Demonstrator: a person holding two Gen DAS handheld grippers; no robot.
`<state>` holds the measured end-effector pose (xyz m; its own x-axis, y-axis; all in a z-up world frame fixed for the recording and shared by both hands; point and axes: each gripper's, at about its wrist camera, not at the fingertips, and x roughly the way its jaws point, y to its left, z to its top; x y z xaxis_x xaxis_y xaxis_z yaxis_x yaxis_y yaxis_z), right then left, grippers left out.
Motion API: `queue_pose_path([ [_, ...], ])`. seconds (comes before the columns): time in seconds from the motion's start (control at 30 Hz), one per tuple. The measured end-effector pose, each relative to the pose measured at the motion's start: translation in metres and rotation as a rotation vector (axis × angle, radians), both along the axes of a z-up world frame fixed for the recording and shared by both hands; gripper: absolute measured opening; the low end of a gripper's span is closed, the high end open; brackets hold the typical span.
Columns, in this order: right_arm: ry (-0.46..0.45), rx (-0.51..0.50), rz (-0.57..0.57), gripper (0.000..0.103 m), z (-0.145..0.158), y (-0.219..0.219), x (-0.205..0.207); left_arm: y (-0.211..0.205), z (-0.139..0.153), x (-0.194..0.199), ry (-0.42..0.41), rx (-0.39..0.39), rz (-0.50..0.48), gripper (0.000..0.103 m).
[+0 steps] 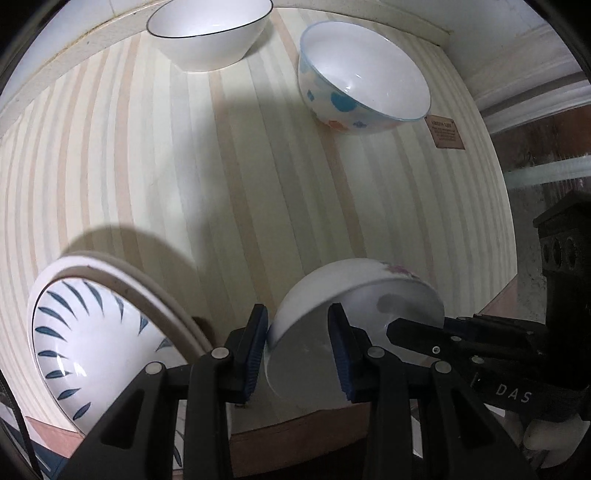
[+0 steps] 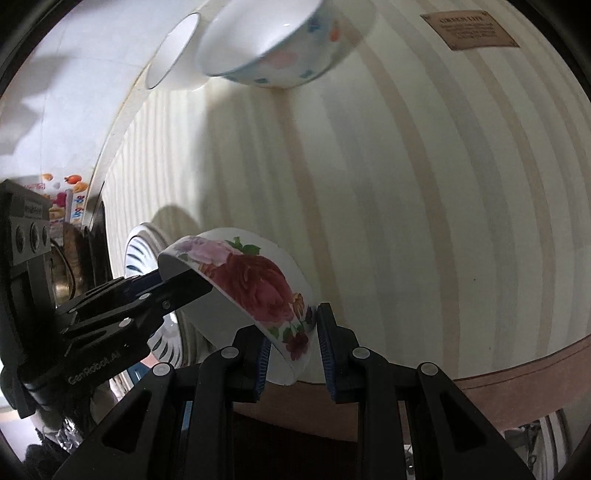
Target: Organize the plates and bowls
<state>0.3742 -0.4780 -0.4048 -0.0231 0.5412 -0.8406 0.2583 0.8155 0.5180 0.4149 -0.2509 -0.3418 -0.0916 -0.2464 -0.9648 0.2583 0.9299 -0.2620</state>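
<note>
The white ceramic bowl with a red and pink rose print (image 2: 255,291) is tilted steeply, mouth toward the left gripper, at the near edge of the cream striped tabletop (image 1: 258,184). Its inner surface is plain white (image 1: 351,332).

The left gripper (image 1: 299,350) straddles the bowl wall at the 6 o'clock position: one blue pad inside, one outside, touching the wall. The right gripper (image 2: 291,343) likewise clamps the rim across from it, between narrow-set jaws.

At 8 o'clock in the left wrist view, a white bowl with blue leaf strokes (image 1: 92,343) sits in a white plate stack at the table edge. A white bowl with blue and orange spots (image 1: 358,77) stands at 1 o'clock, and a white bowl with a thin dark rim (image 1: 210,29) at 12 o'clock, near the far edge. The central tabletop between them is open. A brown label (image 1: 445,132) lies at 2 o'clock.
</note>
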Motion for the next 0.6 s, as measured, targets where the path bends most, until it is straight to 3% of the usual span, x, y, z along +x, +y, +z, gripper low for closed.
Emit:
queue_pose_path([
  [0.6,0.017,-0.023,0.008,0.029,-0.004,0.002,0.013,-0.004,-0.012,0.005,0.015,0.011,0.011,0.03],
])
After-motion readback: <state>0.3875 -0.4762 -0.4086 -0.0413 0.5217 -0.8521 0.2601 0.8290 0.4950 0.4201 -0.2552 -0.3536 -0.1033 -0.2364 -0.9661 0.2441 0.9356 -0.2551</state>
